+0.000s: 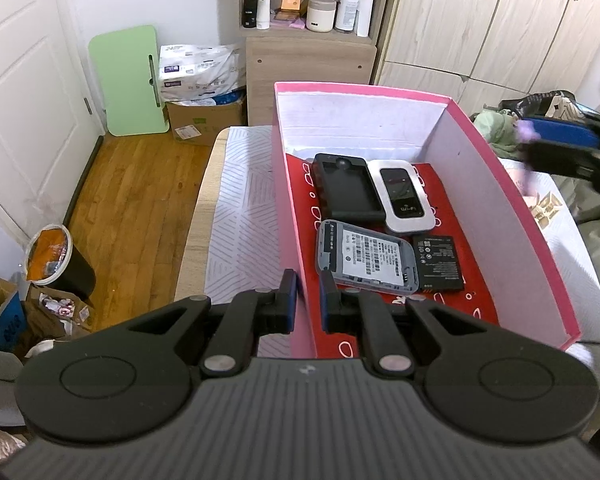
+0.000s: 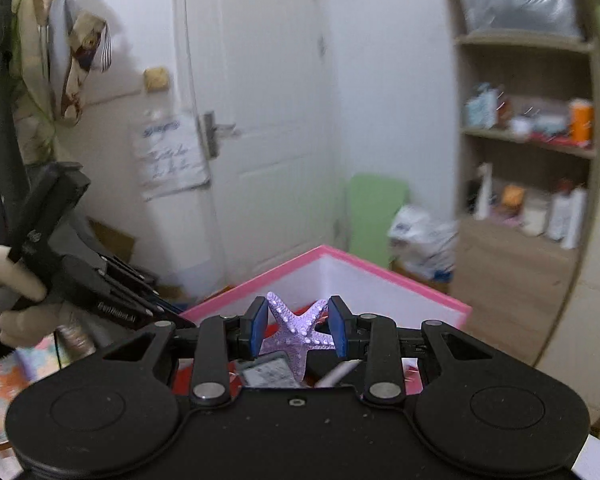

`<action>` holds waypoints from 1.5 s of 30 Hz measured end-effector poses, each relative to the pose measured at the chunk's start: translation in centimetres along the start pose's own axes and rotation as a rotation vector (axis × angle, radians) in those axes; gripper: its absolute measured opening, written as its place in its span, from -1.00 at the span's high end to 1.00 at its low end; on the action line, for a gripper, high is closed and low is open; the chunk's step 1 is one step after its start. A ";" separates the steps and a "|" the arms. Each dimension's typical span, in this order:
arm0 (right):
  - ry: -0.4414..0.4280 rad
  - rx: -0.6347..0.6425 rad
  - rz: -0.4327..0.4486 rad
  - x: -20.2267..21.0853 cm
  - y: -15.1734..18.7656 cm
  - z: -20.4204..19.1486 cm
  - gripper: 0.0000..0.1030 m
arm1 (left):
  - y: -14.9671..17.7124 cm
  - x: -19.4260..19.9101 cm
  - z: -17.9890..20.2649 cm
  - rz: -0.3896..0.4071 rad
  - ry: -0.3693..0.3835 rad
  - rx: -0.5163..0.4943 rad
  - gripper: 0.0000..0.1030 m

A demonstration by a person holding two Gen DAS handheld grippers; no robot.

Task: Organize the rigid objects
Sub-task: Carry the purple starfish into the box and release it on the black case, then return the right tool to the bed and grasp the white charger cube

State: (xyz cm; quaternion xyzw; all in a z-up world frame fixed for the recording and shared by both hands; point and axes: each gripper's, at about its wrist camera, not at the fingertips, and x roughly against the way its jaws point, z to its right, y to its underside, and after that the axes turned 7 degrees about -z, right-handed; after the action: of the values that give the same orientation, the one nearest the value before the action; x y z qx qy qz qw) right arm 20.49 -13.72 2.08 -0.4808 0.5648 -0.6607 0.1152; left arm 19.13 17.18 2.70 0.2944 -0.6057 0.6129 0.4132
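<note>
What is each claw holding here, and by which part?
Right claw: purple starfish, pinched across two opposite arms. Left claw: shut on the pink box's near-left wall.

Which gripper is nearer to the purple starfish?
Right. The right gripper holds the purple starfish between its pads. The left gripper is clamped on the pink box wall, away from it.

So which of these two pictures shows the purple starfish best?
The right wrist view. There the starfish sits sharp and whole between the right tool's blue pads, above the pink box. The left wrist view shows only a blurred purple bit at the right edge.
</note>
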 end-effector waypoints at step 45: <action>0.107 -0.181 -0.122 4.2 0.5 3.3 0.19 | 0.2 0.0 0.0 0.015 0.009 -0.040 0.80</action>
State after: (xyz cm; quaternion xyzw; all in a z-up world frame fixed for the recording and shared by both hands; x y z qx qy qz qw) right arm 20.70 -18.91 3.38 -0.4868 0.5971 -0.6376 0.0003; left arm 18.92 17.22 2.59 0.2786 -0.6181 0.6052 0.4172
